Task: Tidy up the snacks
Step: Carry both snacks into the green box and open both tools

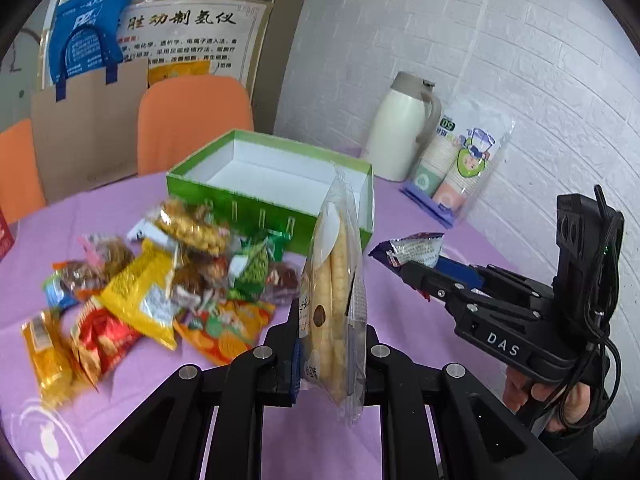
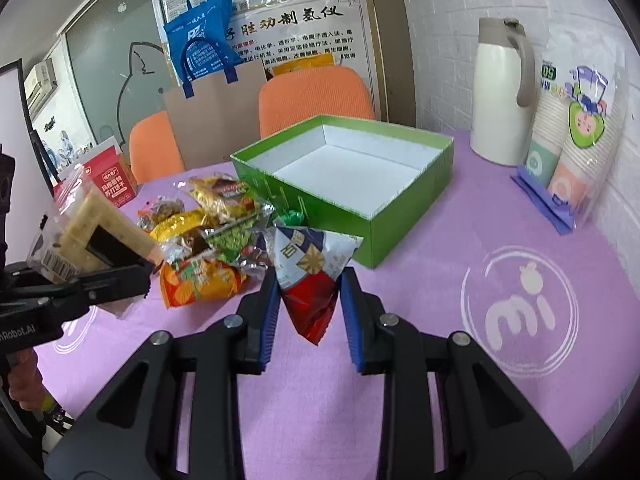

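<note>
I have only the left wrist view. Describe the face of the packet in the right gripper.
Observer: The right gripper pinches a triangular foil packet, blue and white on top, red below, with a gold pinwheel-like emblem.
Operator: Report the green cardboard box's floor.
Observer: The green cardboard box has a bare white floor; no snack is inside.
Operator: Name what marks the cloth right of it.
Observer: A white "mi" logo printed on the purple tablecloth.
</note>
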`<state>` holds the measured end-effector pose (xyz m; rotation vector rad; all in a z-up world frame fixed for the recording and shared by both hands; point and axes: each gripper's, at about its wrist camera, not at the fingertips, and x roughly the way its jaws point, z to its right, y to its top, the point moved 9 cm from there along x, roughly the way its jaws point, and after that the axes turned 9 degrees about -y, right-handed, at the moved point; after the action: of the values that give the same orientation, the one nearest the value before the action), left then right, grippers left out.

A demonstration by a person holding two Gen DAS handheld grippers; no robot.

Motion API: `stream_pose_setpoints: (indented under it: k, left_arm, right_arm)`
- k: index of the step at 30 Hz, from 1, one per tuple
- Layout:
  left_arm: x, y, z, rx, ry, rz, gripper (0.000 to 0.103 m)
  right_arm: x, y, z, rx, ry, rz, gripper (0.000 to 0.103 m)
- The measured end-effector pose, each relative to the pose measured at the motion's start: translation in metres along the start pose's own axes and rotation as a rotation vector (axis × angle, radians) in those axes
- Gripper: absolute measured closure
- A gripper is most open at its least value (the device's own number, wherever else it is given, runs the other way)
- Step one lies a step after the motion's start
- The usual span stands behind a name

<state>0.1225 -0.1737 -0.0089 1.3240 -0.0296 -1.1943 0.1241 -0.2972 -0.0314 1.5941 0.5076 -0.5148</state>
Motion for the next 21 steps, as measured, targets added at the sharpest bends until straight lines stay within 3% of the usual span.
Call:
stream_pose_setpoints:
  k: [4,11,21]
  left_arm:
    - [0.027,0.046,-0.004,-0.019,0.0,0.011,0.089]
    - [0.093,0.095,-0.027,-0.062,0.017,-0.03,0.089]
    - [0.152,0.109,-0.063,-0.059,0.074,-0.085,0.084]
  right_arm:
    - [0.019,0.028,0.007,-0.016,-0.029,0.013,0.071]
    - [0.084,0.052,0.035,0.072,-0.017,-0.068,0.071]
    - [0.139,0.056,0.035,0.044,-0.018,-0.135,0.069]
